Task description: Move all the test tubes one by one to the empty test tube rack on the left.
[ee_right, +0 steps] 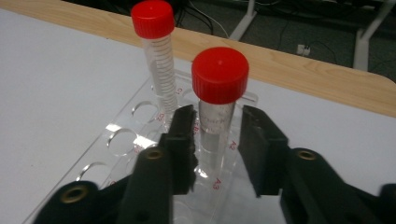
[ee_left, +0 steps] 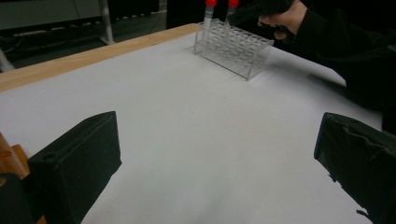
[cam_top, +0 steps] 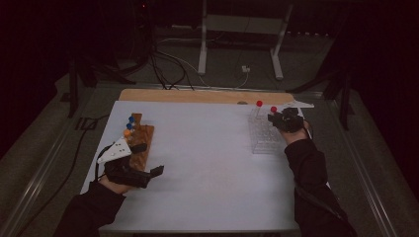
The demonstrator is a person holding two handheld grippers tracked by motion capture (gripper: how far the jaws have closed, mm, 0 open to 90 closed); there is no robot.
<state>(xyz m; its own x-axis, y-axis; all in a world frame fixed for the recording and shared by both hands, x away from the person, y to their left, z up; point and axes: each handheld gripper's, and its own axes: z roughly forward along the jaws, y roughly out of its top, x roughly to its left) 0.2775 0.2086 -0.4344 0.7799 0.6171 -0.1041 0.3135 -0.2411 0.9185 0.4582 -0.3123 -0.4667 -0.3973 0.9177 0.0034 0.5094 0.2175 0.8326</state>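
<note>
Between right hand-held gripper (ee_right: 217,140) jaws, red-capped tube (ee_right: 218,93)

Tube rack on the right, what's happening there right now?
A person is working with a handheld gripper in each hand. The right gripper is at the clear tube rack, its fingers either side of a red-capped tube standing in the rack, with small gaps showing, so not clamped. A second red-capped tube stands in the rack behind it. The left gripper is open beside a wooden rack of blue- and orange-capped tubes, holding nothing.
</note>
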